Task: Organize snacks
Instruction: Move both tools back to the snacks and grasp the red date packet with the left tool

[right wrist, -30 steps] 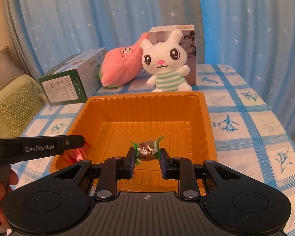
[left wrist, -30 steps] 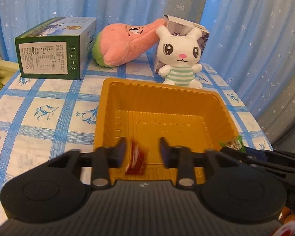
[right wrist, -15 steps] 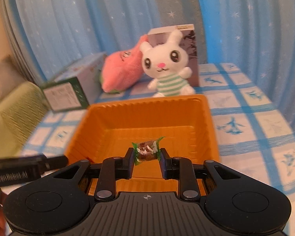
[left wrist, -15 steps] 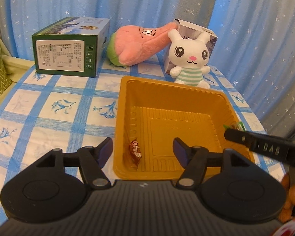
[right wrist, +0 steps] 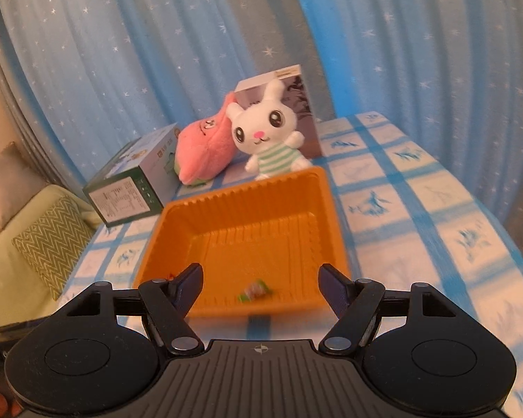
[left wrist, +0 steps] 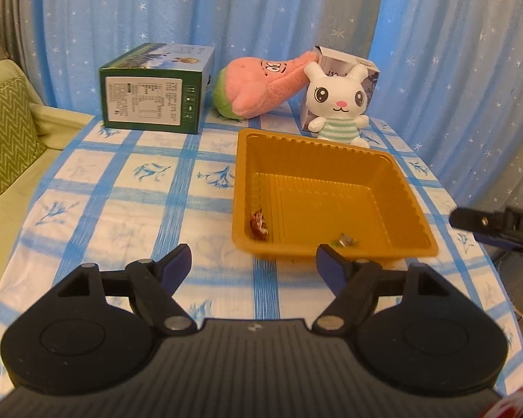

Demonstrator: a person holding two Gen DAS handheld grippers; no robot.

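Your left gripper [left wrist: 254, 261] and right gripper [right wrist: 260, 277] are both opening wide, and nothing is between the jaws. Just beyond them, the red candy [left wrist: 258, 226] lies in the near left corner of the orange tray [left wrist: 415, 205], and the green candy [right wrist: 256, 289] lies at its near wall. Draw both grippers back without touching the rim. Behind the tray sits the white rabbit [left wrist: 338, 104].
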